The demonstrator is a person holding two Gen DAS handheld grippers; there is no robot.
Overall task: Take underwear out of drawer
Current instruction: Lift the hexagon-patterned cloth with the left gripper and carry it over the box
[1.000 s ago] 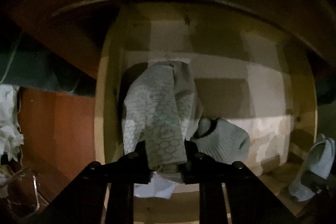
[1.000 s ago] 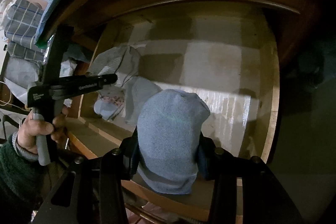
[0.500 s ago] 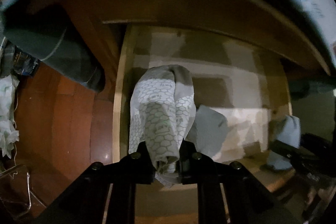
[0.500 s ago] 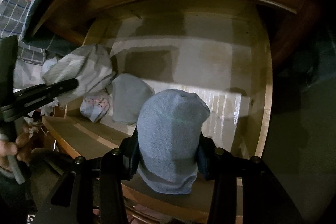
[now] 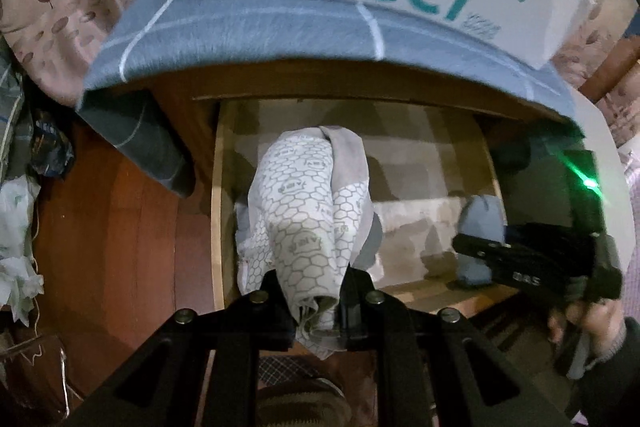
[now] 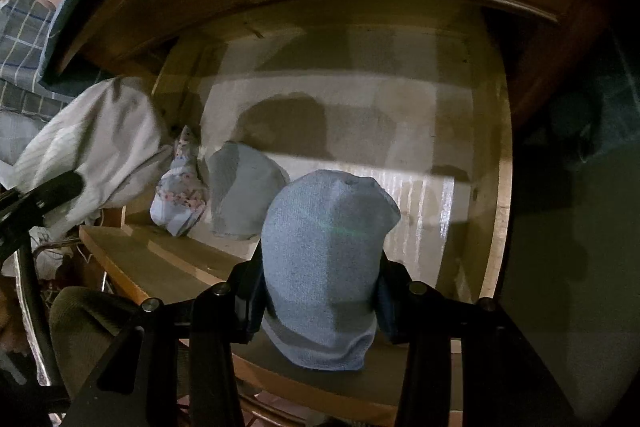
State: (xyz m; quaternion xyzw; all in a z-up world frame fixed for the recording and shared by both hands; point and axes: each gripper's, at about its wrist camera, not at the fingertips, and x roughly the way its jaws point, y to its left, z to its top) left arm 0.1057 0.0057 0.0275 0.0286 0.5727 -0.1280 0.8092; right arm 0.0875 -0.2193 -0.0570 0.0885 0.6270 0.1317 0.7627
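While both hands are carrying cloth above the drawer (image 6: 496, 235), these lines are running from the left of the scene to the right.

Left gripper (image 5: 316, 301): its jaws are pinching together on the hexagon-print underwear (image 5: 308, 223), gripping a bunched end while the rest is draping forward over the drawer's left part.

Step in hand, as I judge it: lifting the garment clear. Doing it well is meaning keeping the pinch firm, raising until the hanging end is passing the drawer's front edge, and steering away from the grey bedcover (image 5: 248, 27) overhanging the drawer.

Hexagon-print underwear, look: pale grey-white cloth with a honeycomb pattern and small logos, a plain grey panel folding over its top, soft and limp.

Still lying in the drawer: a floral piece (image 6: 180, 199) and a grey piece (image 6: 240, 191), touching each other near the left front corner.

Right gripper (image 6: 320, 303): its jaws are clamping a blue knitted garment (image 6: 328, 251), holding it over the drawer's front edge.
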